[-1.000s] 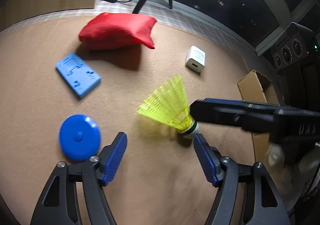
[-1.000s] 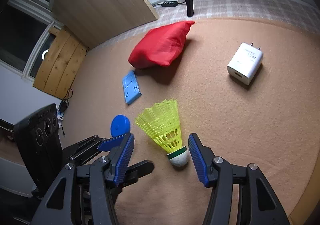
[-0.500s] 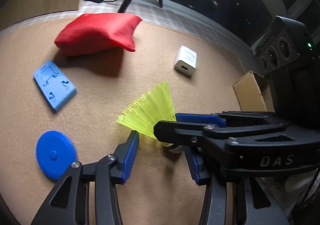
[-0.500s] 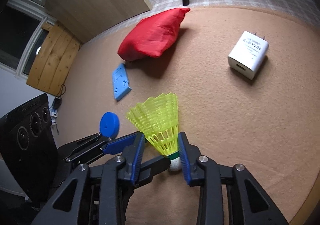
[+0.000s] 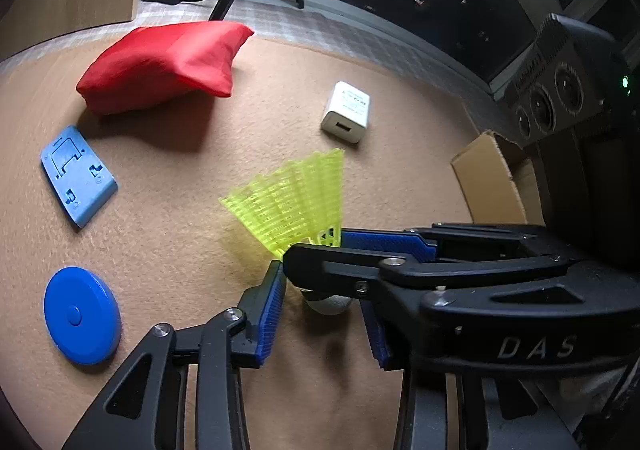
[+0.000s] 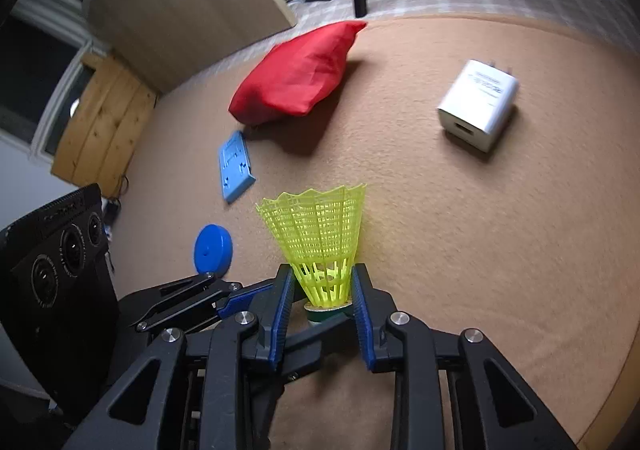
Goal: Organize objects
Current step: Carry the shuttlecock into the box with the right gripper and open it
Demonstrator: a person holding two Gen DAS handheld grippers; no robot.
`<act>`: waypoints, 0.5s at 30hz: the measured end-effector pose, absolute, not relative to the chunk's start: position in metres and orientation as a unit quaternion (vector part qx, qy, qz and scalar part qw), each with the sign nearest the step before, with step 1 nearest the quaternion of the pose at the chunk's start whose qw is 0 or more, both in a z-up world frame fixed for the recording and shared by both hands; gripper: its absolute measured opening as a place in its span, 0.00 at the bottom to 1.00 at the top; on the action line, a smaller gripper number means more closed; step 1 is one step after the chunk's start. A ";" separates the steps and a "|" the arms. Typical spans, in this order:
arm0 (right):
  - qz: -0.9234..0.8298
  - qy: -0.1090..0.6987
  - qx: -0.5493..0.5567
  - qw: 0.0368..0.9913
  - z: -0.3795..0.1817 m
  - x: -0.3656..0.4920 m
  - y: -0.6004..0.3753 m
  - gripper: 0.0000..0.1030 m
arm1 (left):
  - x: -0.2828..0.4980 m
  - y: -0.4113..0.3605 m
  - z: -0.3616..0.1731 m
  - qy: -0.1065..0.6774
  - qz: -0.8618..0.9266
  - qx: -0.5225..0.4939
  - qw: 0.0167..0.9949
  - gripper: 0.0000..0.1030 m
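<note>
A yellow plastic shuttlecock [image 6: 318, 238] with a white cork sits on the tan carpet. My right gripper [image 6: 322, 300] is shut on the shuttlecock at its base, skirt pointing away. In the left wrist view the shuttlecock [image 5: 292, 206] lies between my left gripper's [image 5: 324, 304] blue pads, which stand apart around the cork without touching it. The right gripper's arm [image 5: 400, 262] crosses in front from the right.
On the carpet lie a red cushion [image 5: 164, 66], a white charger [image 5: 346, 112], a light-blue flat plate [image 5: 78, 174] and a blue round disc [image 5: 80, 314]. A cardboard box [image 5: 492, 178] stands at the right. A wooden board [image 6: 180, 6] stands behind.
My right gripper closed on the shuttlecock's base and tipped it more upright. My left gripper moved in around the cork and narrowed its opening.
</note>
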State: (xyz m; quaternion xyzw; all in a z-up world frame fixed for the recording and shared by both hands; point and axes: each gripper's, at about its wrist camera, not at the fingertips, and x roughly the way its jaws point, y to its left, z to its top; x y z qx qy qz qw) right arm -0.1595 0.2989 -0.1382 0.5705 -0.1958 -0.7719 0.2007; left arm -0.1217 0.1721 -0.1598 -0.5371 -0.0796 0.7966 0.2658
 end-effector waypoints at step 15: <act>-0.830 -0.229 0.491 0.130 -0.071 -0.107 0.384 0.25 | -0.103 0.259 -0.093 -0.025 0.806 -0.483 0.341 0.36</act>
